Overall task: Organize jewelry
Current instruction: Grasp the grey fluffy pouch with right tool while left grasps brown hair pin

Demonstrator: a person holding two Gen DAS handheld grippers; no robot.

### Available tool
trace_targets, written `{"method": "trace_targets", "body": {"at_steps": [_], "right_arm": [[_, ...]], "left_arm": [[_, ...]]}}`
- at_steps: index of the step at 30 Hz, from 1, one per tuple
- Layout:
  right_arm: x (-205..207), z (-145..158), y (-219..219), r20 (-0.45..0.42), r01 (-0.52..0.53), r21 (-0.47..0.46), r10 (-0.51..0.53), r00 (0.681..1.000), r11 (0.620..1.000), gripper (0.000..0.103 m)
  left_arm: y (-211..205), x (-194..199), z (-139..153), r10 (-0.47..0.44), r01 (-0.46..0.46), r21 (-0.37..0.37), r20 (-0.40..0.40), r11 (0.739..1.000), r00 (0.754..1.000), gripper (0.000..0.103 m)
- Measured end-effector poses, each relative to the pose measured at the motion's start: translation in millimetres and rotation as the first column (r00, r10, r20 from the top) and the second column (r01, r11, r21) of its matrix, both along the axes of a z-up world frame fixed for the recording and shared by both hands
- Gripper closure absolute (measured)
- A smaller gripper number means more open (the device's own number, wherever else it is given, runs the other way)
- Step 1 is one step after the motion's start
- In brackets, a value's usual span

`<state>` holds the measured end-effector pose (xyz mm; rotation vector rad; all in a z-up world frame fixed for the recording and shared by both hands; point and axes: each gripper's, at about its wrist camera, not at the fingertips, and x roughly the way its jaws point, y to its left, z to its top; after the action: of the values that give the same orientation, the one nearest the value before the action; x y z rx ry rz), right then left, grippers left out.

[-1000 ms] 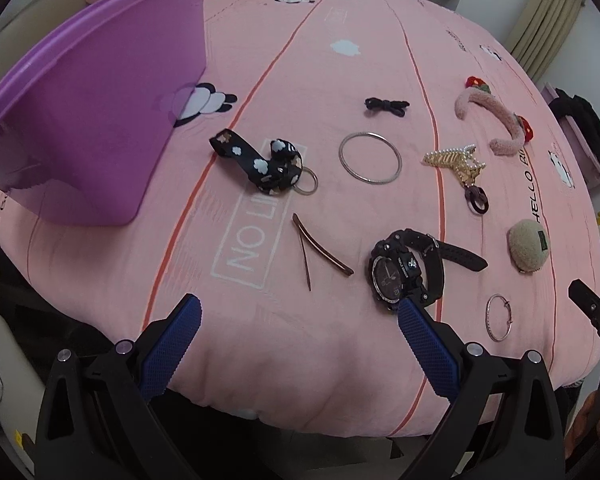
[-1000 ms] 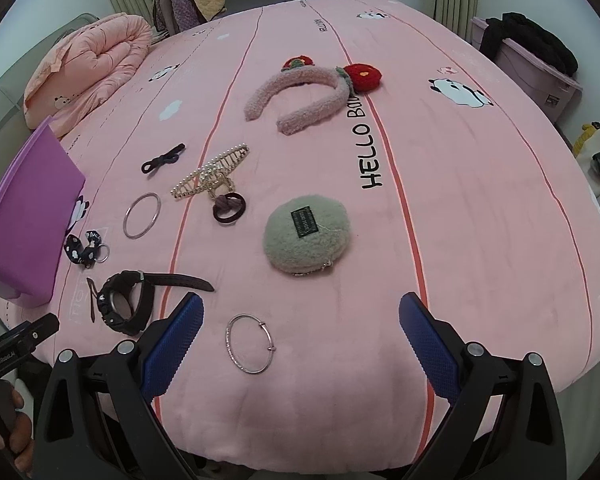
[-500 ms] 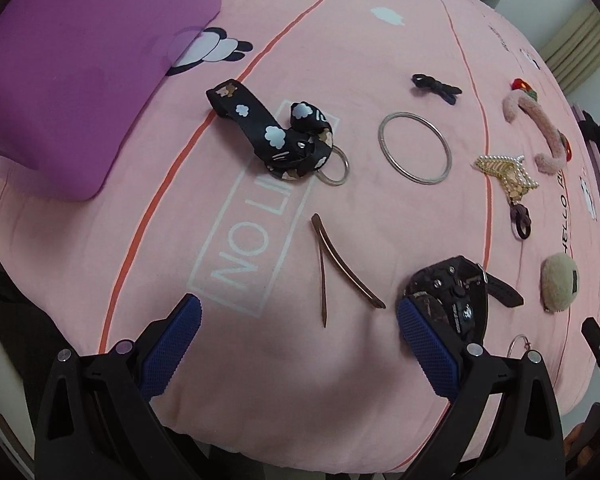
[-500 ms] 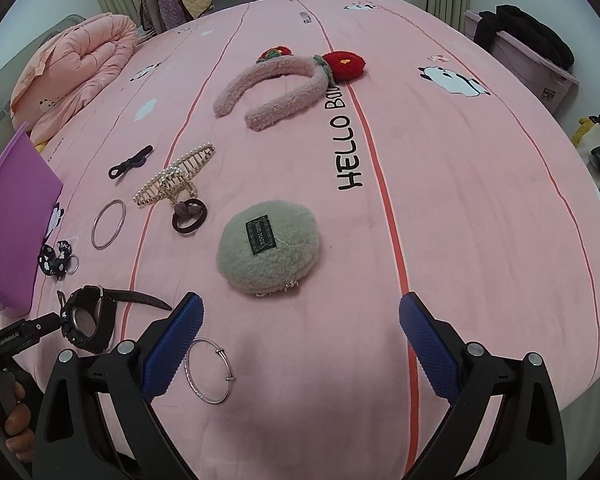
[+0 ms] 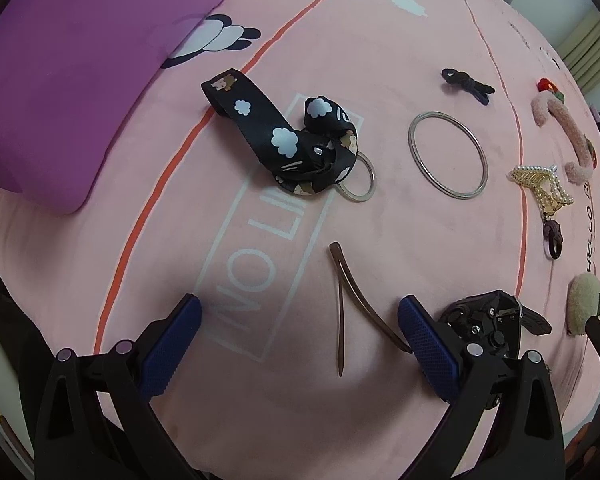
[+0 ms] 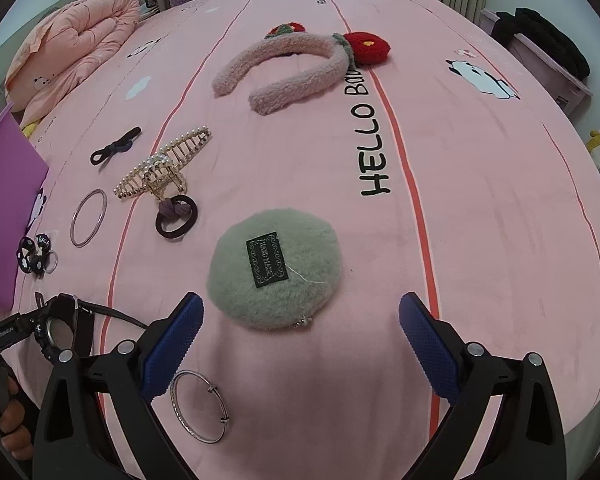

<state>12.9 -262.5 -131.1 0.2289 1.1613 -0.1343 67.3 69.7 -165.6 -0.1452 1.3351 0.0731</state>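
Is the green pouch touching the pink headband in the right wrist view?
No, the green pouch lies well apart from the pink headband, with bare pink sheet between them.

The left hand-held gripper (image 5: 298, 338) moved lower and closer to the bed (image 5: 380, 60) over the last second, so the brown hair clip (image 5: 350, 300) came to lie between its wide-apart blue fingers (image 5: 172, 346), and the black watch (image 5: 486, 320) slid partly behind the right-side finger. The right hand-held gripper (image 6: 300, 344) advanced too: the green plush pouch (image 6: 274, 268) drew up between its spread fingers, and the silver bangle (image 6: 198, 408) dropped beneath its left-side finger (image 6: 174, 344).
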Motion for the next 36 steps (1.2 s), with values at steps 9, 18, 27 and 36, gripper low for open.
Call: {"method": "trace_targets", "body": {"at_steps": [9, 18, 27, 36], "right_arm": [[20.8, -20.7, 6.0, -0.061, -0.017, -0.03, 0.015, 0.998, 0.999, 0.009], [22.5, -38.3, 6.8, -0.071, -0.035, -0.052, 0.031, 0.997, 0.998, 0.009], [13.2, -35.7, 6.0, -0.059, -0.057, -0.073, 0.053, 0.997, 0.996, 0.01], [13.2, -27.7, 20.3, -0.047, -0.092, -0.071, 0.088, 0.995, 0.993, 0.034]], "left_arm": [[-7.7, 8.5, -6.7, -0.001, 0.0, 0.027, 0.013, 1.0, 1.0, 0.005], [-1.0, 9.4, -12.9, 0.021, -0.021, 0.002, 0.015, 1.0, 1.0, 0.005], [2.6, -2.5, -8.1, 0.008, -0.009, 0.016, 0.024, 1.0, 1.0, 0.017], [-10.5, -7.9, 4.4, -0.04, 0.039, 0.03, 0.032, 0.999, 0.999, 0.063]]}}
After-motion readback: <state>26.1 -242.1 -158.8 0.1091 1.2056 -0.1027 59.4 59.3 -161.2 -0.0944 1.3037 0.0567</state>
